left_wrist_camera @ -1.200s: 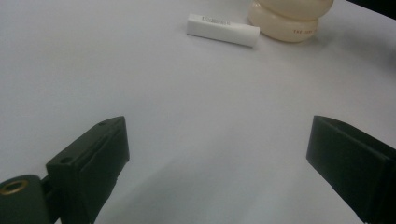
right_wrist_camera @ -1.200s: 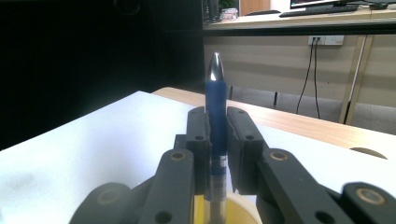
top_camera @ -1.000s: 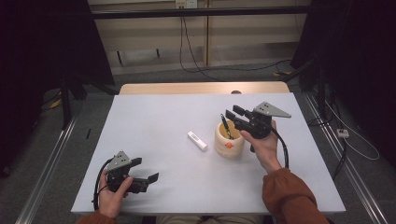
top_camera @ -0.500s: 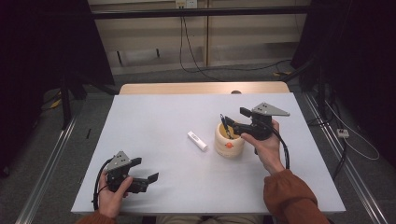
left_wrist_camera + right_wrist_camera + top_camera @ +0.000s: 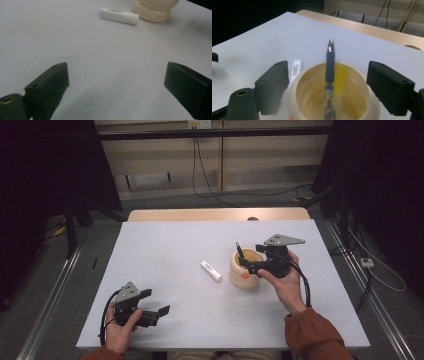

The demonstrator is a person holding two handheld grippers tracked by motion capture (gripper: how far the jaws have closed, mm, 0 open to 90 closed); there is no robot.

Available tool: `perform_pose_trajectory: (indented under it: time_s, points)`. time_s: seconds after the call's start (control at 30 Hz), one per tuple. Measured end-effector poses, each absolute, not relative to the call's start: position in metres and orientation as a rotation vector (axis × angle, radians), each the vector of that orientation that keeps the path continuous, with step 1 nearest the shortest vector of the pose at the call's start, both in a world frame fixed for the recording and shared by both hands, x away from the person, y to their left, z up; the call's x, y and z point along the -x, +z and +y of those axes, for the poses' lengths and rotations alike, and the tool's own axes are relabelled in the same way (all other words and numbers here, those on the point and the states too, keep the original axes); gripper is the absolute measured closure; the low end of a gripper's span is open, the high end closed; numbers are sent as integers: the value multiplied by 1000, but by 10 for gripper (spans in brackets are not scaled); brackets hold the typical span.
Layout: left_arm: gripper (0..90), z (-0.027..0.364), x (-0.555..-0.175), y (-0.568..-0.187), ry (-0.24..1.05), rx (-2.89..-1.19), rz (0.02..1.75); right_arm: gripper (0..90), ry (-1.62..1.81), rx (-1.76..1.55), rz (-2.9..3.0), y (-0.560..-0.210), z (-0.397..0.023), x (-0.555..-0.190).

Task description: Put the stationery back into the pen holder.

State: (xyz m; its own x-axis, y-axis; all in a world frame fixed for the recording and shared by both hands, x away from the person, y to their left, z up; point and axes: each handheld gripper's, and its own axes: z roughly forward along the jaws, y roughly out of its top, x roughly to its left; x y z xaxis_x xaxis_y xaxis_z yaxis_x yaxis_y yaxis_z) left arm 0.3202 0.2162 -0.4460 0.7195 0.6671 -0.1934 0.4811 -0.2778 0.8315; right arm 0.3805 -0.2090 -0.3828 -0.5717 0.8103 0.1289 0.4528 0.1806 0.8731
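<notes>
A cream round pot (image 5: 246,270) stands right of the table's middle, and a dark pen (image 5: 239,252) stands in it, tip up. My right gripper (image 5: 255,257) is at the pot's right side and points left over its rim. In the right gripper view the pen (image 5: 330,65) rises between the jaws, whose pads are clear of it; these jaws have just been opening. A yellow strip (image 5: 341,75) lies inside the pot (image 5: 364,75). My left gripper (image 5: 156,302) rests open near the front left edge, with nothing between its fingers.
A short white stick (image 5: 211,270) lies flat just left of the pot; it also appears as the white stick (image 5: 119,15) beside the pot (image 5: 155,11) and as the labelled stick (image 5: 296,67). The white table (image 5: 165,245) ends at a wooden strip (image 5: 215,214) at the back.
The right gripper's jaws have spread wider apart around the pen, which stays standing in the pot. The right hand has shifted only slightly. The left hand has not moved.
</notes>
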Motion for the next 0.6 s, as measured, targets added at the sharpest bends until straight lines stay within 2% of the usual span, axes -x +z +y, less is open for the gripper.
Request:
perform_pose_trajectory:
  time_s: [0.07,0.47,0.6]
  points:
    - [59,217,-320,-446,239,-1937,882,208,1312,-1206,2114,-383,-207,-379]
    - [59,216,-320,-446,240,-1939,886,124,1261,-1175,2199,-378,-198,-369]
    - [59,216,-320,-446,242,-1939,886,124,1247,-1134,2248,-377,-189,-366]
